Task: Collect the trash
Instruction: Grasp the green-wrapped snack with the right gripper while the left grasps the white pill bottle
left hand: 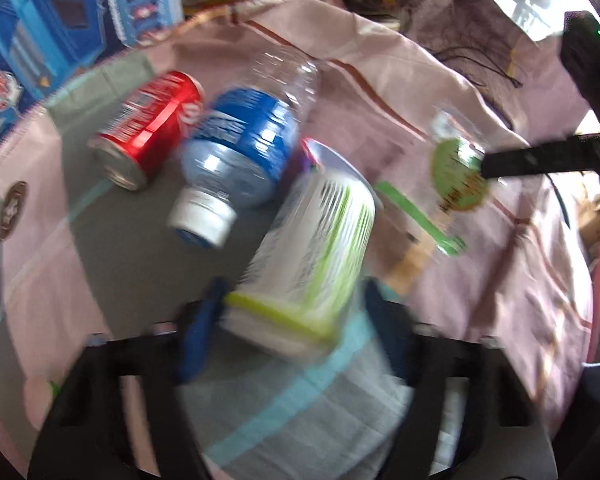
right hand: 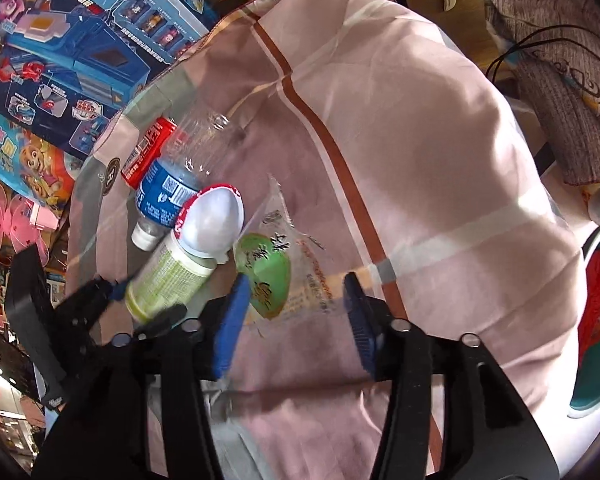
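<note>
Your left gripper (left hand: 288, 320) clasped the green-striped bottle (left hand: 312, 248) at lower centre; your right gripper (right hand: 296, 320) stood released over the wrapper (right hand: 284, 264).

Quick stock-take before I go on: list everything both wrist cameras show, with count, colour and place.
can: 1, red, lying on the cloth, far left of the pile
bottle: 1, clear with blue label and white cap, lying beside the can
cup: 1, white with green stripes, on its side between the left gripper's fingers
wrapper: 1, clear with green print, flat on the cloth ahead of the right gripper
cloth: 1, pink with brown and grey stripes, under everything
toy box: 1, blue, beyond the cloth's edge
left gripper: black, blue pads, around the cup
right gripper: black, blue pads, open
</note>
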Motion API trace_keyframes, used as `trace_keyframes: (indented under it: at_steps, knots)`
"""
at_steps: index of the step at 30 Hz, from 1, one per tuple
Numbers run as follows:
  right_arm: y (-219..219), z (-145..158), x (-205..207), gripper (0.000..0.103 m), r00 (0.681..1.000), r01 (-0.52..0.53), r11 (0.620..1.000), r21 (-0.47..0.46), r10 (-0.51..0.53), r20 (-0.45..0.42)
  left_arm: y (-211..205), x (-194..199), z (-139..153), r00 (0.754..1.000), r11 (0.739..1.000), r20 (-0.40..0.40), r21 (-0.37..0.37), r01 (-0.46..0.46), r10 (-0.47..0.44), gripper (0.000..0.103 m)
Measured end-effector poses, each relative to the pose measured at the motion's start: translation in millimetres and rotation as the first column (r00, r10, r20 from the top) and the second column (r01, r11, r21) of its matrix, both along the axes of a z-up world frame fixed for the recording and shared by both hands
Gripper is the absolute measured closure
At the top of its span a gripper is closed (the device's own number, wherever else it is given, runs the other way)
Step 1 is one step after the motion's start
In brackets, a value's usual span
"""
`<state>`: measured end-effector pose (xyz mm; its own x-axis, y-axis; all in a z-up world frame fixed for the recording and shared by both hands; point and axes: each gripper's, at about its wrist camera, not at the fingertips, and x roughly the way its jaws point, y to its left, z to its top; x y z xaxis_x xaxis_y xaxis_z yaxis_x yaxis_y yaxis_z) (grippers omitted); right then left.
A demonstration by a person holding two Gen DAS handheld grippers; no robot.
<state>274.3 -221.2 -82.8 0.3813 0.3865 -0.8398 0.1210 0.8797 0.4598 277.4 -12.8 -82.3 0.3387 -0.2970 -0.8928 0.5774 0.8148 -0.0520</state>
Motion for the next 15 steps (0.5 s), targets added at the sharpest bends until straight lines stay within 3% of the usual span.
trace_keyframes:
  at_steps: [3, 6, 8, 10, 13, 14, 15]
  knots:
    - [4.2, -7.3, 8.9, 0.040, 1.000, -0.011, 1.000, 0.010, 0.011, -0.001, -2.8, -7.0, -3.6, 1.000, 1.000, -0.018, -0.012, 0.003, -0.004, 0.044]
    - [5.9, -20.5, 18.1, 0.037, 1.000, -0.004, 0.999, 0.033, 0.004, -0.020, -5.7, -4.8, -7.5, 0.999, 1.000, -0.031, -0.012, -0.022, 0.022, 0.043]
    - [7.0, -29.7, 24.1, 0.037, 0.999, 0.005, 0.999, 0.041, -0.004, -0.036, -6.6, -1.6, -9.3, 0.998, 0.999, -0.045, -0.023, -0.040, 0.039, 0.040]
    - [8.1, -29.1, 26.6, 0.032, 1.000, 0.011, 0.998, 0.056, -0.010, -0.009, -9.2, 0.7, -10.0, 0.998, 0.999, -0.042, -0.022, -0.049, 0.048, 0.033]
    - [16.4, -29.5, 31.5, 0.029, 1.000, -0.005, 0.999, 0.035, 0.004, 0.019, -14.7, 4.7, -11.5, 0.998, 0.998, -0.034, -0.011, -0.055, 0.054, 0.030]
    - [18.6, -29.1, 32.1, 0.033, 0.999, -0.008, 1.000, 0.027, 0.007, 0.032, -15.9, 4.9, -11.5, 0.998, 0.998, -0.031, -0.011, -0.055, 0.054, 0.030]
    - [21.6, -28.4, 32.3, 0.055, 0.999, -0.020, 1.000, 0.014, 0.019, 0.048, -17.1, 4.2, -10.3, 0.998, 0.998, -0.028, -0.015, -0.055, 0.055, 0.037]
